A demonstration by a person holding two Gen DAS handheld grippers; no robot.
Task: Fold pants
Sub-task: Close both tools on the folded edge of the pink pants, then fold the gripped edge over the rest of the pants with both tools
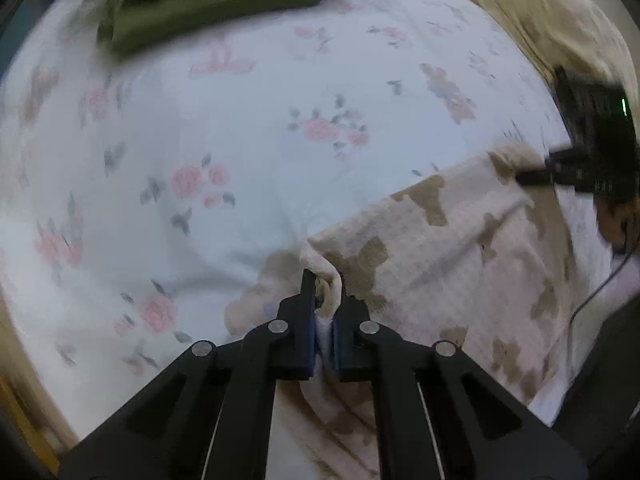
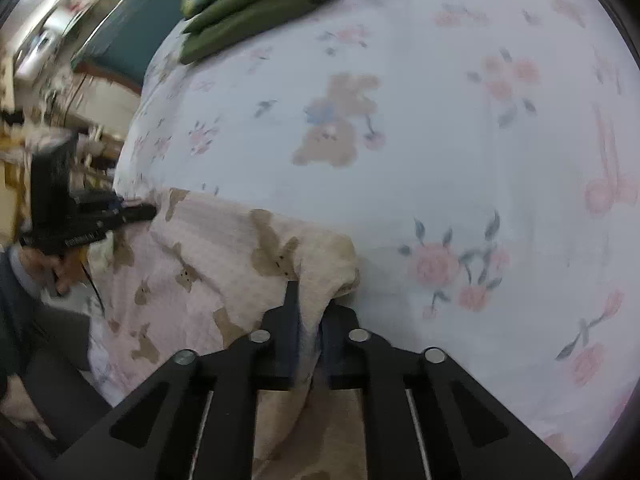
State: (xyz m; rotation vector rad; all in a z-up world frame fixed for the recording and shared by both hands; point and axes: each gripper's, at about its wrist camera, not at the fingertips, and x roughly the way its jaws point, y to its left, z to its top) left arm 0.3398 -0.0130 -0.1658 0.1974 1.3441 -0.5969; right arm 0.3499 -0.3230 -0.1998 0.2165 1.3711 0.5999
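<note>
The pants (image 1: 448,256) are pale pink with brown bear prints and lie on a floral bed sheet (image 1: 240,140). My left gripper (image 1: 325,300) is shut on a bunched corner of the pants. In the same view my right gripper (image 1: 532,178) grips the far corner of the same edge at the right. In the right wrist view my right gripper (image 2: 310,312) is shut on a fold of the pants (image 2: 208,264), and my left gripper (image 2: 140,212) holds the corner at the left. The edge is stretched between both grippers.
A stack of folded green clothes (image 1: 216,0) (image 2: 264,4) lies at the far side of the bed. A beige blanket (image 1: 532,12) lies at the upper right. The bed's left edge, a teal mattress (image 2: 128,28) and room clutter show in the right wrist view.
</note>
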